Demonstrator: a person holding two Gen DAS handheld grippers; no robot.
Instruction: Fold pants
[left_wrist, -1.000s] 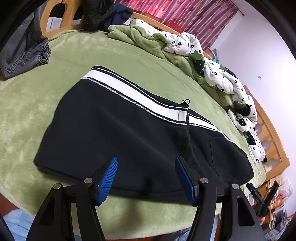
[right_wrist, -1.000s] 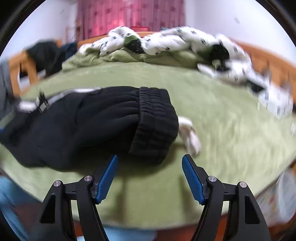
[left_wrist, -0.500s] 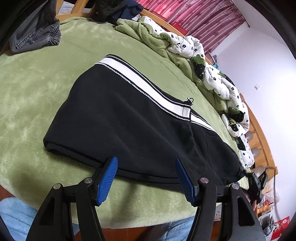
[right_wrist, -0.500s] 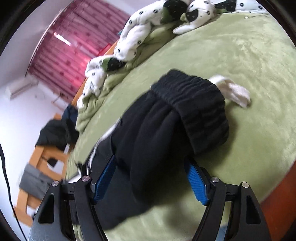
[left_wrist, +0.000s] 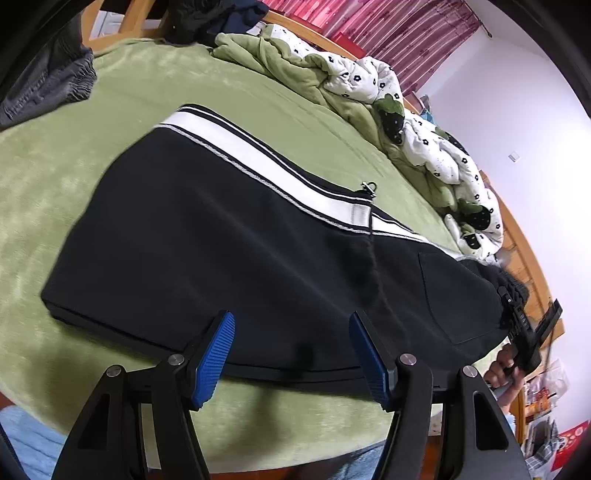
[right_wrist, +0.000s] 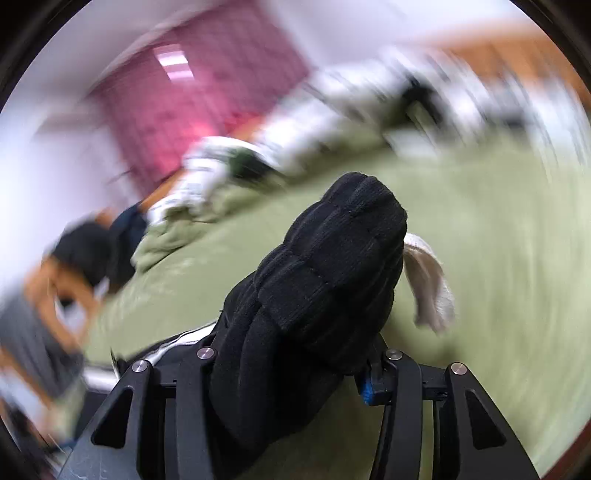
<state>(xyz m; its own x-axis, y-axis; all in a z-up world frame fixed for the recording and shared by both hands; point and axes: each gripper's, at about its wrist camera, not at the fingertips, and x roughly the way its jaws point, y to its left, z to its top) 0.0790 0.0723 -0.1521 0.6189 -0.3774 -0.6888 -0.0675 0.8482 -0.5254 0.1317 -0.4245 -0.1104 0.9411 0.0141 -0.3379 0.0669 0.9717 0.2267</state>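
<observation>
With the black fleece pants (left_wrist: 229, 254) with a white side stripe laid along the near edge of the green plush bed (left_wrist: 55, 177), their ribbed cuff (right_wrist: 332, 266), just closed on by the right gripper (right_wrist: 291, 365), could be pulled loose mid-fold, while the left gripper (left_wrist: 291, 354), half open over the hem, holds nothing.

The black pants (left_wrist: 236, 258) with a white side stripe (left_wrist: 266, 170) lie spread flat along the near edge of the green bed (left_wrist: 66, 184). Their ribbed cuff end (right_wrist: 332, 266) is bunched and lifted off the bed, with a white drawstring (right_wrist: 428, 288) dangling beside it.
</observation>
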